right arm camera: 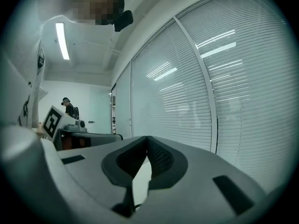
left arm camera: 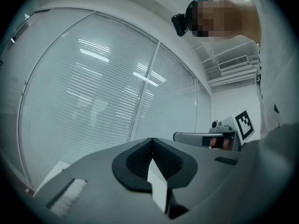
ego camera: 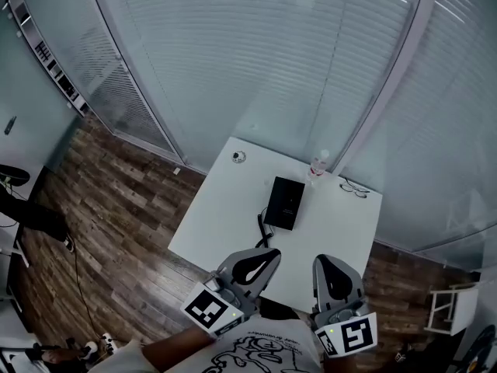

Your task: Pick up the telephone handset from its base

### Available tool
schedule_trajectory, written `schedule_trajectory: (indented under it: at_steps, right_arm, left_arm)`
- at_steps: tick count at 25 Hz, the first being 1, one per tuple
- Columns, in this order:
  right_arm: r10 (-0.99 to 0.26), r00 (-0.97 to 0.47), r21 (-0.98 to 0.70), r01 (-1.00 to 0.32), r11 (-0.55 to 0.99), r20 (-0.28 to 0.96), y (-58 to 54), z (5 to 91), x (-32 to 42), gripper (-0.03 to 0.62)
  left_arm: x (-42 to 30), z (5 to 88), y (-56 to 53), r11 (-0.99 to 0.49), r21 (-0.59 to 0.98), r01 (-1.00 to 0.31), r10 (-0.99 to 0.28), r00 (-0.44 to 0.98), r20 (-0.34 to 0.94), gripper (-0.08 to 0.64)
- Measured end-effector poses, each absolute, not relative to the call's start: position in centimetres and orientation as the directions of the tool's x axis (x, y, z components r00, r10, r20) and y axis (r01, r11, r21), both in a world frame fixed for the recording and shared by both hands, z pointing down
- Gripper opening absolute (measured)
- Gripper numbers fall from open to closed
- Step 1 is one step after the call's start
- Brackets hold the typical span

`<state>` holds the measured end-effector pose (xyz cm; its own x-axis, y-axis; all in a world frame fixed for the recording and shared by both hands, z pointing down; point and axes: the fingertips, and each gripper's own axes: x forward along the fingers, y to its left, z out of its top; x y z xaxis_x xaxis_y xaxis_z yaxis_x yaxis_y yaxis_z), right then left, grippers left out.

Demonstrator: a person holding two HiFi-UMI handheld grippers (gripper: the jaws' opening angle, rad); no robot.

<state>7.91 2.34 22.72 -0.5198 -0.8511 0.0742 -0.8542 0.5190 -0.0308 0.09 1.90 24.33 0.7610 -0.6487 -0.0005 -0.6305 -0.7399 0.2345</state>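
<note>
A black telephone [ego camera: 283, 203] lies in the middle of a white table [ego camera: 225, 208], and its curled cord [ego camera: 264, 231] trails toward the near edge. From this height I cannot tell the handset from its base. My left gripper [ego camera: 270, 255] hovers over the table's near edge, short of the phone, with its jaws shut and nothing in them. My right gripper [ego camera: 326, 263] is level with it to the right, also shut and empty. In the left gripper view the left gripper [left arm camera: 152, 141] points at window blinds, as does the right gripper [right arm camera: 148, 139] in its own view. The phone shows in neither.
A water bottle [ego camera: 318, 165] and a pair of glasses [ego camera: 354, 187] sit at the table's far right, and a small round object [ego camera: 238, 157] lies at its far left corner. Glass walls with blinds stand behind the table. A white stand [ego camera: 446, 308] stands on the wood floor at right.
</note>
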Motion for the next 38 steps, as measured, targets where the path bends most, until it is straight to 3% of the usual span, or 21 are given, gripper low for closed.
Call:
schedule_trajectory:
  at_steps: [11, 38]
  right_arm:
    - [-0.831, -0.549, -0.056, -0.836, 0.546, 0.093, -2.7, 24.1, 12.9, 0.005]
    - [-0.853, -0.481, -0.082, -0.876, 0.475, 0.2, -8.6, 30.8, 10.0, 0.005]
  left_arm:
    - [5.4, 25.1, -3.5, -0.713, 0.245, -0.657, -0.676, 0.737, 0.01, 0.002]
    - [1.3, 33.6, -10.5, -0.707, 0.32, -0.631, -0.632, 0.766, 0.115, 0.005]
